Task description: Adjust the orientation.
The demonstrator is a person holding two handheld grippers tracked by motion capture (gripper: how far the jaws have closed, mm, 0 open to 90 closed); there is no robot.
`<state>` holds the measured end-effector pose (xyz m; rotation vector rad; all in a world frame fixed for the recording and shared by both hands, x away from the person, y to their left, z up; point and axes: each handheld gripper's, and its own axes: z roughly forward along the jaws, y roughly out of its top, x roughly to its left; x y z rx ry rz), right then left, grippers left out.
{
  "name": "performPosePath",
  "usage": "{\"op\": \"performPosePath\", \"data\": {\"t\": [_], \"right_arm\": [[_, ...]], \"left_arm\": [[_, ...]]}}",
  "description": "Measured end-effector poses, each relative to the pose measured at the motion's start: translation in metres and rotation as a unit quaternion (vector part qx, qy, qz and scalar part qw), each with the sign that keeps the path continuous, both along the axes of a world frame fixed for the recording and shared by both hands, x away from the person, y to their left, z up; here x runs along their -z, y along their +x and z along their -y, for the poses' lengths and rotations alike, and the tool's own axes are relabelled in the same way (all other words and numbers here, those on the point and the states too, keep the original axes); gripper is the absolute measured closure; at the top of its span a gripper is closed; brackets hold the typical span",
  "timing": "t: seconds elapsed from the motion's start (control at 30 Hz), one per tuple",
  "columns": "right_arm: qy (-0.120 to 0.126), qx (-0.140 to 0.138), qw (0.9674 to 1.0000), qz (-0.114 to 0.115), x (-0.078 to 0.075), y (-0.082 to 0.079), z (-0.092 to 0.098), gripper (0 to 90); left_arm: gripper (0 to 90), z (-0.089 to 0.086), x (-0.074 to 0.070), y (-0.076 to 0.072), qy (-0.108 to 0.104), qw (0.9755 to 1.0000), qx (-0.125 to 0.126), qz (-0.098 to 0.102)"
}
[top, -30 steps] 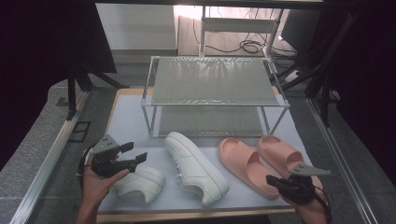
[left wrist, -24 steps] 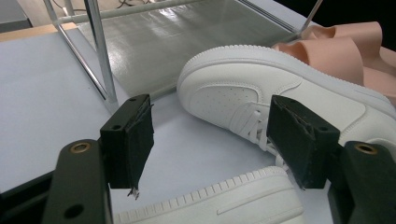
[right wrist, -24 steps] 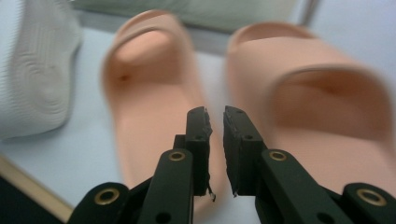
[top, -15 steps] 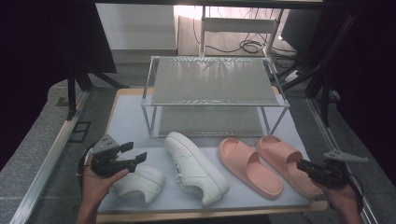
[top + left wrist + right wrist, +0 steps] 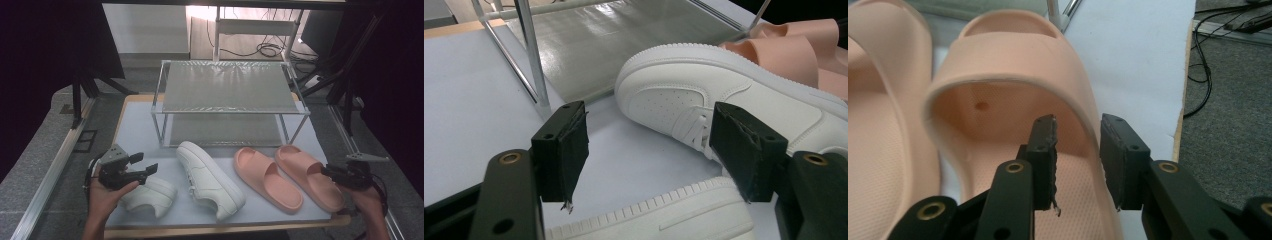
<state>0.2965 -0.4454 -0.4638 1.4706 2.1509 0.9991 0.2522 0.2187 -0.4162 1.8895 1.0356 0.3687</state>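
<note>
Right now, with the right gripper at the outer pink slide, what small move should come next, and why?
Probably close the right gripper on the pink slide. In the right gripper view its jaws, which have just been opening, straddle the side of the slide's strap: one pad inside, one outside, with no clear squeeze yet. The rack stands behind, so lifting presumably follows a firm grip.

the high view looks forward and down from the person's side, taking in the whole table (image 5: 135,135) and the rack (image 5: 230,100). the left gripper view sits low and close, facing across the white sneaker (image 5: 724,100) toward the rack's leg (image 5: 531,55). the right gripper view, closer still, looks along its jaws into the right pink slide (image 5: 1013,80). both gripper views share the pink slides with the high view.
</note>
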Motion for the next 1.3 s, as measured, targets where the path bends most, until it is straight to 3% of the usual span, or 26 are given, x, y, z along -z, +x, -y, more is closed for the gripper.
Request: {"op": "performPosePath", "data": {"t": [0.4,0.7,0.83,0.87,0.97,1.3], "right_arm": [[-0.007,-0.008,0.9999,-0.012,0.01,0.016,-0.004,68.1],[-0.035,-0.009,0.9991,-0.021,0.013,0.025,-0.007,83.4],[-0.024,-0.02,0.9991,-0.027,0.012,0.025,-0.01,85.4],[-0.009,-0.023,0.9996,-0.015,0.01,0.024,-0.015,85.5],[-0.01,-0.026,0.9996,-0.008,0.008,0.024,-0.019,85.5],[-0.03,-0.049,0.9983,0.006,0.006,0.043,-0.047,85.1]], "left_arm": [[32.0,-0.003,-0.001,-0.003,-0.002,1.0,-0.005,0.003],[32.0,-0.003,-0.002,-0.002,-0.001,1.0,-0.006,0.005],[32.0,-0.003,-0.002,-0.003,-0.001,1.0,-0.007,0.005],[32.0,-0.003,-0.002,-0.003,-0.001,1.0,-0.007,0.006],[32.0,-0.004,-0.003,-0.004,-0.001,0.9999,-0.007,0.007],[32.0,-0.006,-0.003,-0.004,-0.002,0.9999,-0.009,0.008]]}}
